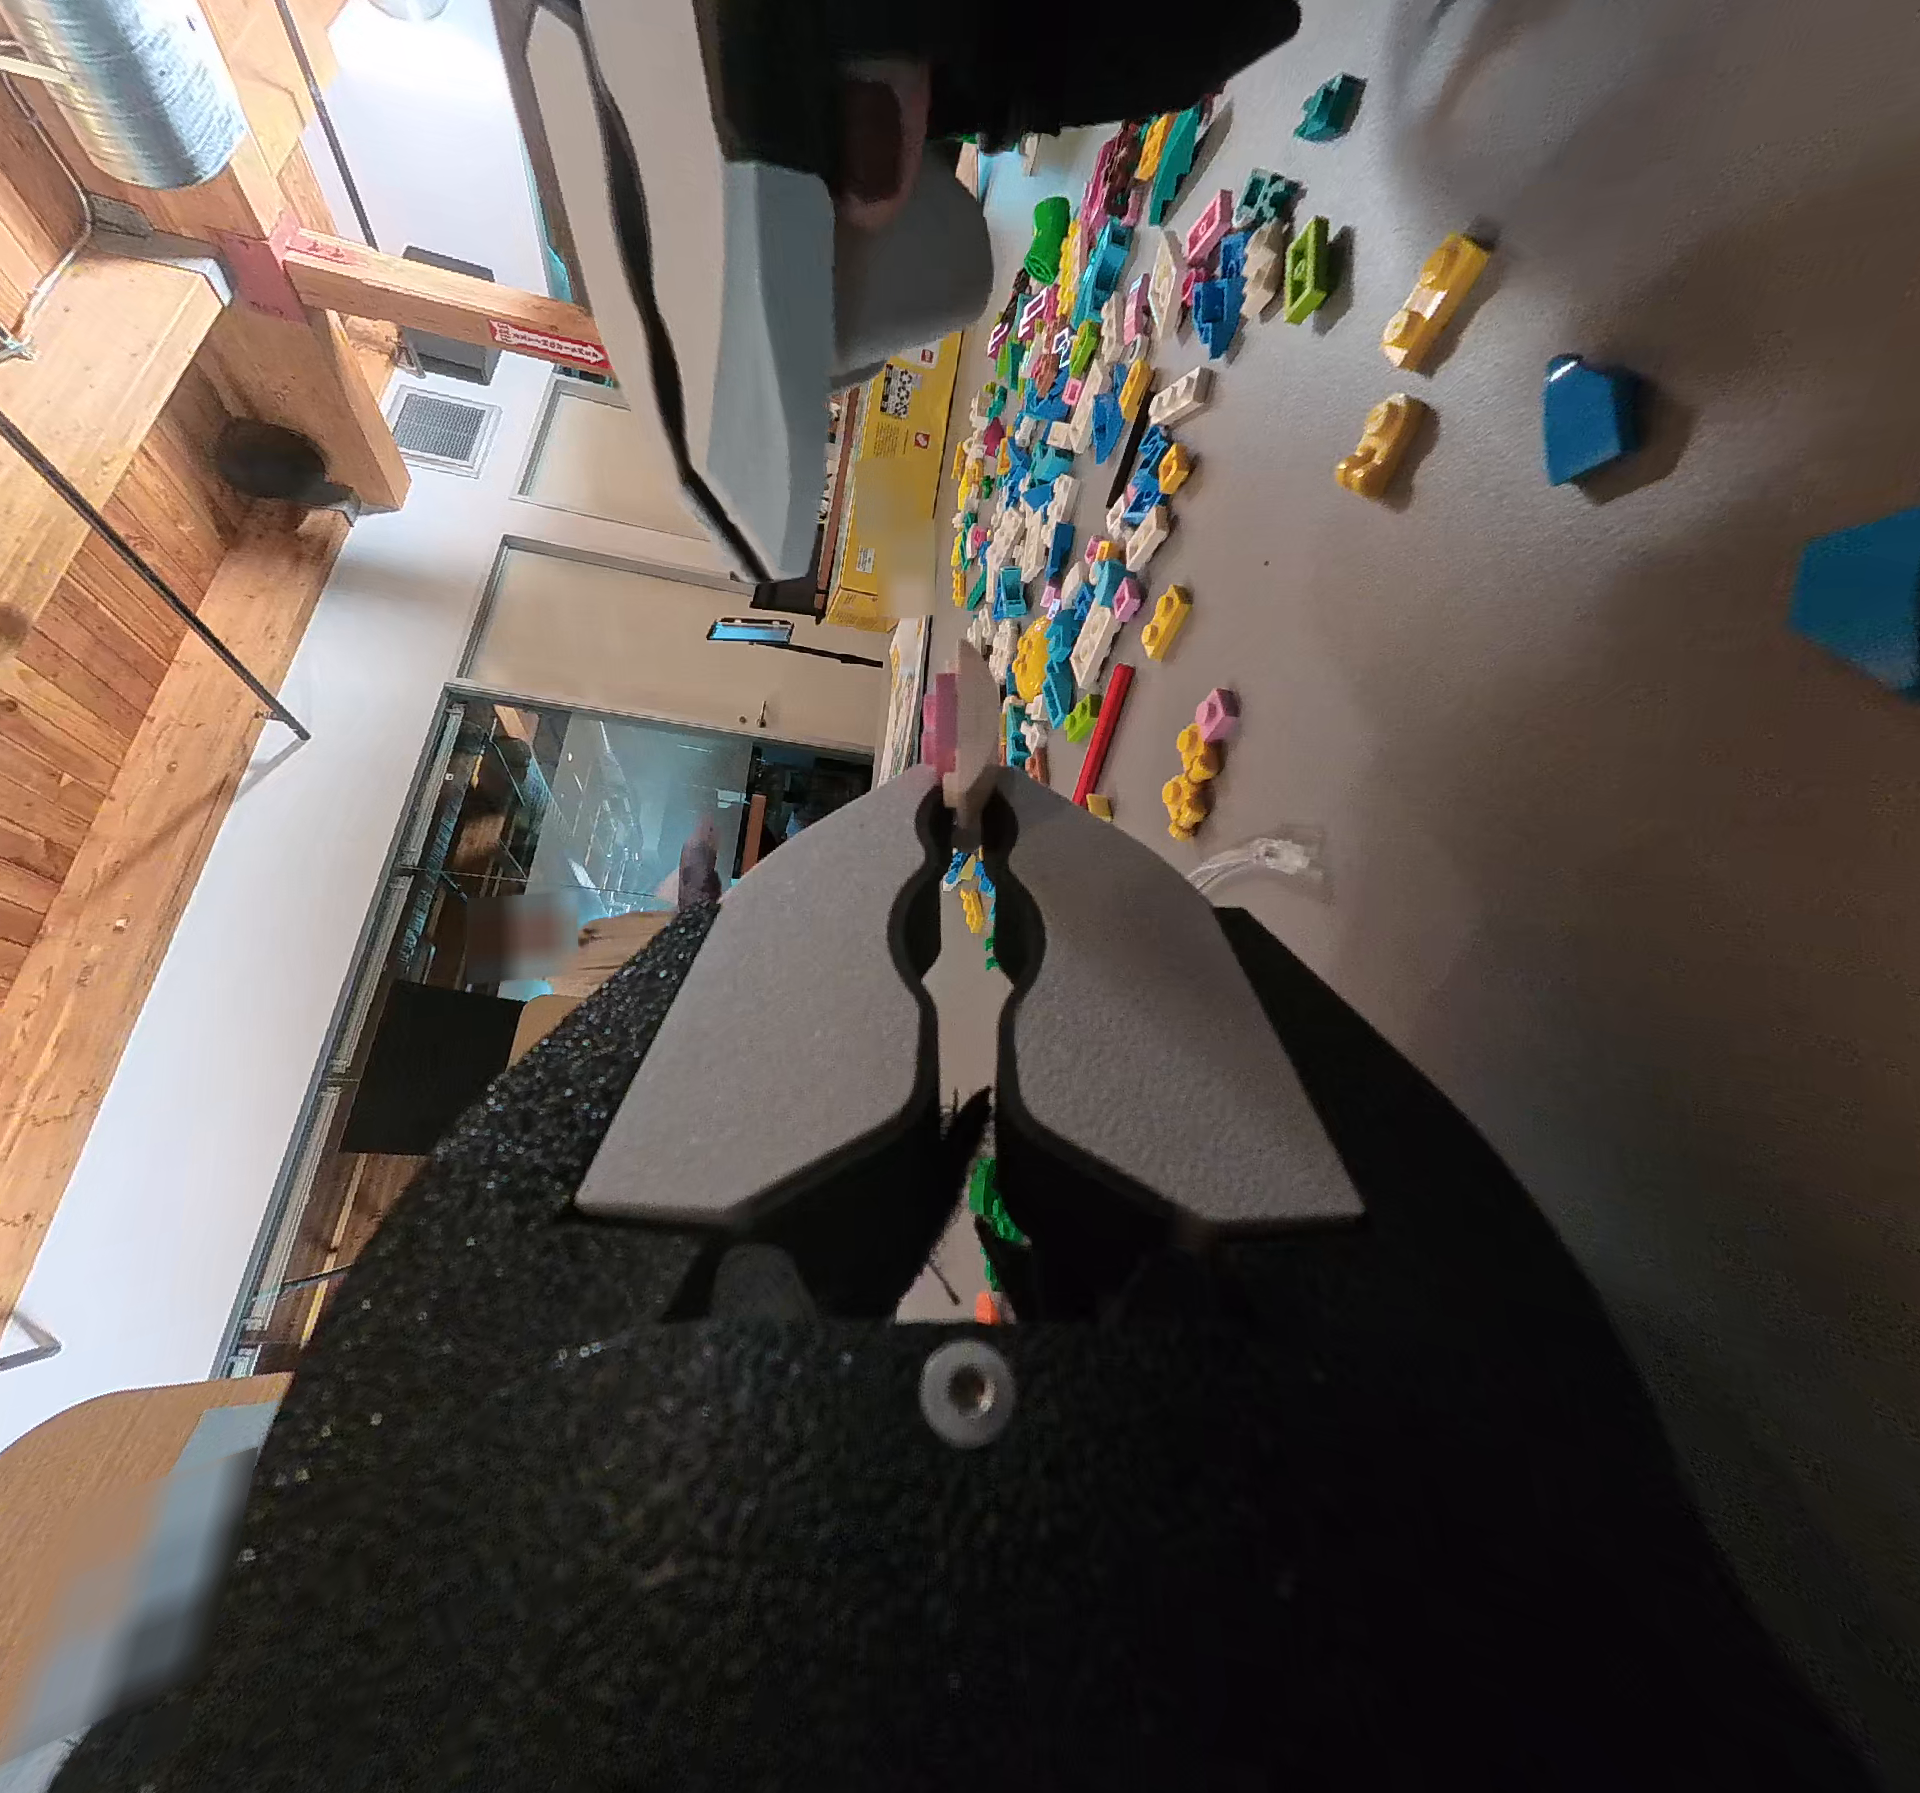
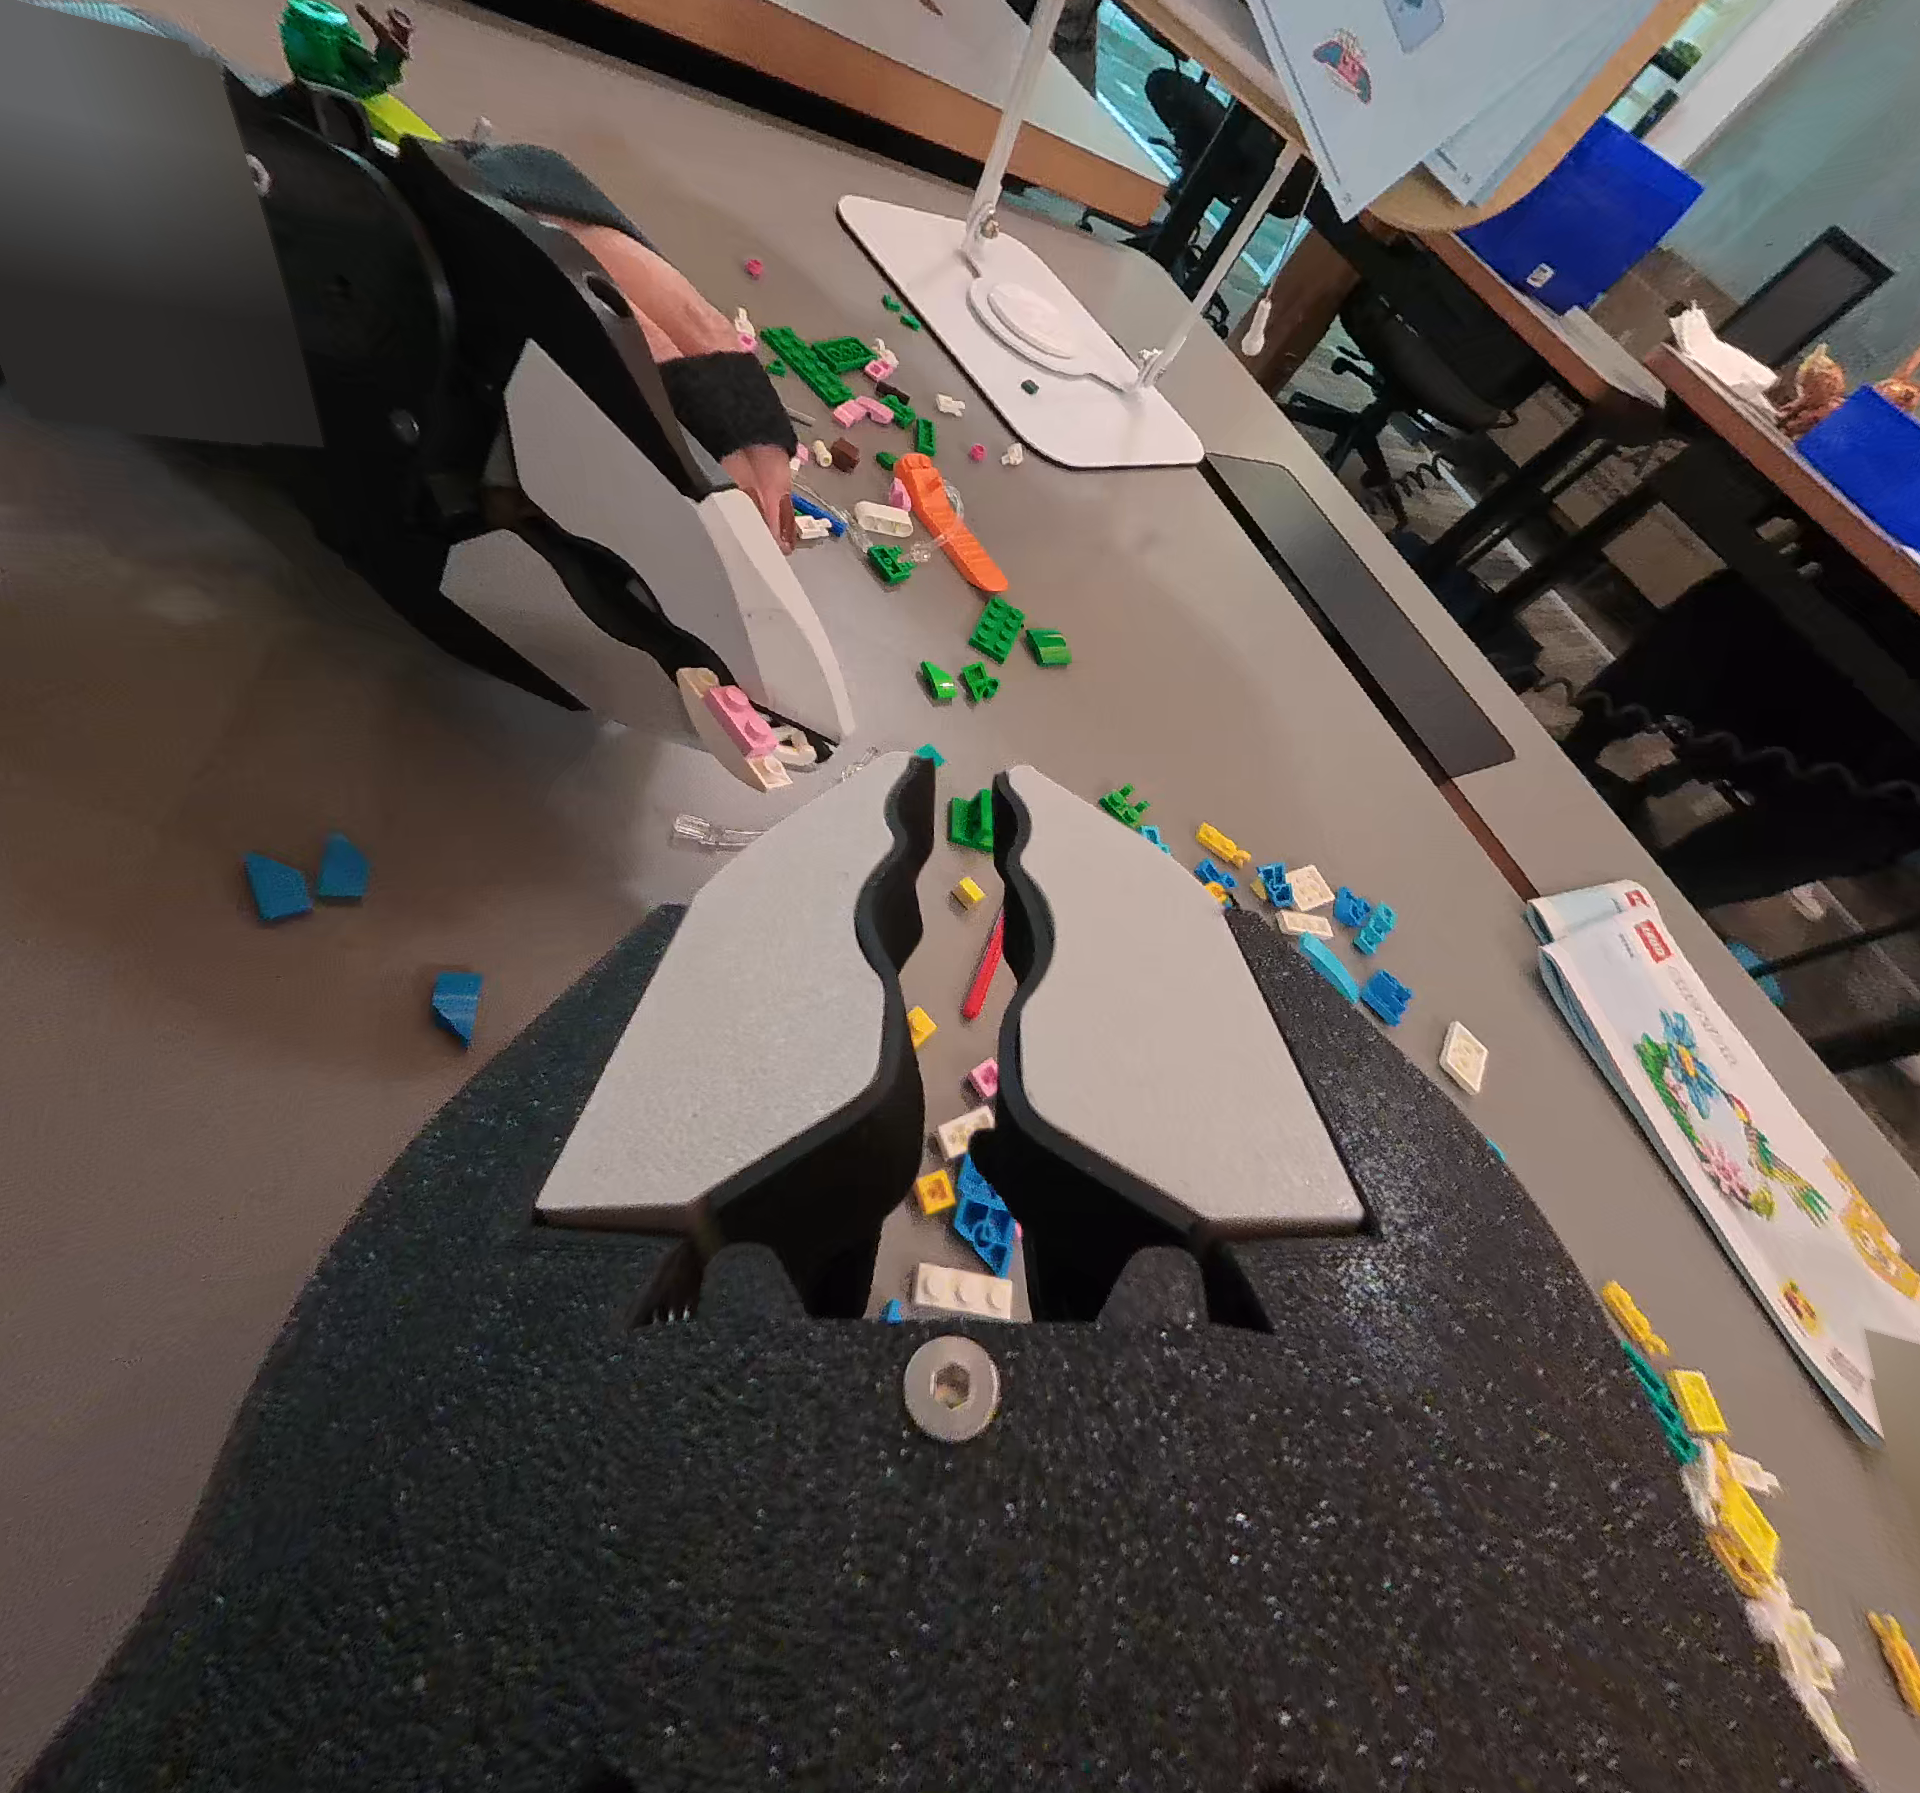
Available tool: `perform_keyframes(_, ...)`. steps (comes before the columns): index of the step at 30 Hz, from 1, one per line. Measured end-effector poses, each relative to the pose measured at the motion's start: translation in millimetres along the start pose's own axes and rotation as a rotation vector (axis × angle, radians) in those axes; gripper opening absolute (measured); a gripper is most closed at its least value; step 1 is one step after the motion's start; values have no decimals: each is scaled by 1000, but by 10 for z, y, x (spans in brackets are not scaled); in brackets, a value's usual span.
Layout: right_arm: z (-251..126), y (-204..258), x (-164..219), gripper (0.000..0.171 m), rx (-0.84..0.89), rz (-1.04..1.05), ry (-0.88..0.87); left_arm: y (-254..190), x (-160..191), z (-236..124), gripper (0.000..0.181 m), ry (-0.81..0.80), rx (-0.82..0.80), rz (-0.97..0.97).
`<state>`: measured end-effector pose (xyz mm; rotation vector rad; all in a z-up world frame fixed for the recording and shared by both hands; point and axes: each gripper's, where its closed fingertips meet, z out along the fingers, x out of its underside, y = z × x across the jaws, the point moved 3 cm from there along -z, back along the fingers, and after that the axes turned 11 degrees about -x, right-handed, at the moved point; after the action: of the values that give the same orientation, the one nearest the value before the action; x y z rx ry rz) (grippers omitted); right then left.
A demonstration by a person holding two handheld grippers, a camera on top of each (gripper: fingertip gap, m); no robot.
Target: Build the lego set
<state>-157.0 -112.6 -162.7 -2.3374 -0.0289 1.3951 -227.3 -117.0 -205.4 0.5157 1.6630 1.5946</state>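
Observation:
My left gripper is shut on a small assembly of white and pink plates and holds it above the grey table. In the right wrist view, the left gripper reaches in from the left with the same pink and white assembly at its tips, just above the table. My right gripper hovers close beside it. Its jaws stand a narrow gap apart with nothing between them. A green brick on the table shows through the gap. The right gripper's fingers fill the top of the left wrist view.
A dense spread of loose bricks lies by a yellow box. Blue slopes lie apart at the left. An orange brick separator and green bricks lie ahead. A white stand holds an open instruction booklet; another booklet lies at the right. Some 5 cm of space lies between my two pairs of fingers. Left tips and right tips are each some 20 cm from the orange brick separator.

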Motion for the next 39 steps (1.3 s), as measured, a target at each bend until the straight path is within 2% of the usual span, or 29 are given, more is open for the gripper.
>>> perform_keyframes(6, -3, 1, -12, 12, -25, 31, -39, -5, 38, 16, 4, 33, 15, -33)
perform_keyframes(10, -20, -58, 12, 12, 24, 21, -31, -53, 57, -4, 4, 53, 60, -10)
perform_keyframes(13, -18, -82, 36, 12, 32, 36, -31, -42, 90, -62, 4, 78, 81, 32)
perform_keyframes(18, -19, -62, 6, 12, 8, 55, -70, 89, 167, -248, 4, 165, 43, -6)
perform_keyframes(27, 64, 165, -122, 11, -49, -52, -95, 118, 104, -603, 4, 305, -65, 114)
perform_keyframes(36, 187, 409, -115, 11, -57, -230, -22, 30, -15, -614, 4, 314, -63, 214)
perform_keyframes(39, 209, 532, -110, 9, -144, -246, -27, 14, -37, -625, 4, 312, -60, 218)
